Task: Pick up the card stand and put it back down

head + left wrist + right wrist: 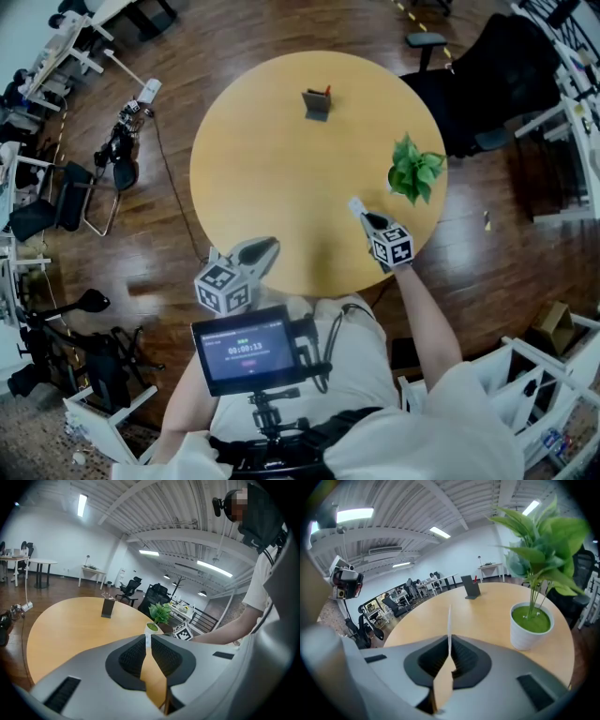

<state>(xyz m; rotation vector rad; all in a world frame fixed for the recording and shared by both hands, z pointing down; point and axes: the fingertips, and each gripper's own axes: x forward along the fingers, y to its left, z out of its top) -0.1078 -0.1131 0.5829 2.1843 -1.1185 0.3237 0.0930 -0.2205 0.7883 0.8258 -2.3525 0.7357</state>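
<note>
Card stand point(317, 103) stands upright on table point(244, 187), face toward the person point(394, 412).

A dark grey card stand point(317, 104) stands upright on the far part of the round, light wooden table point(253, 187), well inside the rim. It is a flat, slim panel that leans slightly back on a small base. A small red bit shows at its upper edge.

— How was the light?
— Bright and even, from ceiling strip lights point(82, 504); soft shadows lay on the table point(262, 169).
— And the pictures?
— Fisheye bending, dark corners, slight blur at edges.
</note>
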